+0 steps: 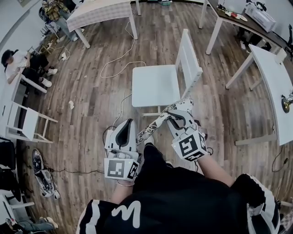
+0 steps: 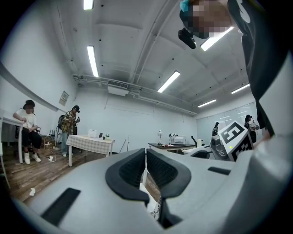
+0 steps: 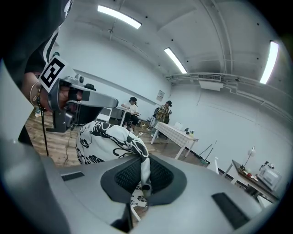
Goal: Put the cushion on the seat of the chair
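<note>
The white chair (image 1: 155, 84) stands just ahead of me on the wood floor, its slatted back (image 1: 189, 57) on the right and its seat bare. A black-and-white patterned cushion (image 1: 153, 125) hangs between my two grippers, short of the seat's near edge. My right gripper (image 1: 176, 114) is shut on one corner; the fabric (image 3: 105, 141) bunches out of its pads (image 3: 158, 176) in the right gripper view. My left gripper (image 1: 124, 124) holds the other end, its pads (image 2: 126, 171) pressed nearly together over a thin strip of cushion (image 2: 155, 209) that shows below them.
A loose cable (image 1: 120, 59) trails over the floor left of the chair. A checked table (image 1: 98, 11) stands far left. White tables (image 1: 274, 87) line the right. A small white chair (image 1: 27, 123), shoes (image 1: 43, 176) and a seated person (image 1: 23, 66) are at the left.
</note>
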Motion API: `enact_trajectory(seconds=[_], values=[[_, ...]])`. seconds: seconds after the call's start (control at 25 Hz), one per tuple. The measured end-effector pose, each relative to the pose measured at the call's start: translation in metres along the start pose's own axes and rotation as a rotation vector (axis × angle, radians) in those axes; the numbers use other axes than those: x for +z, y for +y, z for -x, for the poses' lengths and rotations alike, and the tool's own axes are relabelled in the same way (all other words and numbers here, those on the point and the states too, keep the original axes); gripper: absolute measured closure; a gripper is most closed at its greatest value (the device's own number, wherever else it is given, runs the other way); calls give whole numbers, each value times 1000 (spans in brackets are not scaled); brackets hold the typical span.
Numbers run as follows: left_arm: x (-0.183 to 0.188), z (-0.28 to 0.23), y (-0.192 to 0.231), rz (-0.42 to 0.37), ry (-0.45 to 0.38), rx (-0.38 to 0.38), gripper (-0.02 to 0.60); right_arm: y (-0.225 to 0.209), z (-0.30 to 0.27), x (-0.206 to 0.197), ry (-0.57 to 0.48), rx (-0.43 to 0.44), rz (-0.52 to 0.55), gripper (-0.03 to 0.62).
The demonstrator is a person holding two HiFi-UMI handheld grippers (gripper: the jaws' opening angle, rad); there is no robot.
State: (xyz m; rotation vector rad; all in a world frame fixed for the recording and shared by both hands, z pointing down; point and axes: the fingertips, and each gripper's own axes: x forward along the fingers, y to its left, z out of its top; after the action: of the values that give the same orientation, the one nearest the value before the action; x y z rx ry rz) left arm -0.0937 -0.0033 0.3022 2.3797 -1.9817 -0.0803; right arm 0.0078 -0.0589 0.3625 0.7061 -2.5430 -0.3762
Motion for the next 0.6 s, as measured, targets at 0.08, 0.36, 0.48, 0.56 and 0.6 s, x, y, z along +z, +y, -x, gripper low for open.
enact_trajectory(seconds=[0.08,0.36,0.48,0.56,0.6], values=[[-1,-12,10,2,3,-3,568,-8,-12,0,4,-2,-4,566],[5,-61,44,6,4,-31,568,-38,-57,8,16,-10,-14,566],[11,-83,59,2,1,-43,568,-54,-75,13,17,-25,-21,566],[14,-97,68,-1,2,-51,568,-65,-86,16,22,-38,-27,566],[14,-103,73,0,4,-55,568,-71,-92,16,26,-44,-30,566]])
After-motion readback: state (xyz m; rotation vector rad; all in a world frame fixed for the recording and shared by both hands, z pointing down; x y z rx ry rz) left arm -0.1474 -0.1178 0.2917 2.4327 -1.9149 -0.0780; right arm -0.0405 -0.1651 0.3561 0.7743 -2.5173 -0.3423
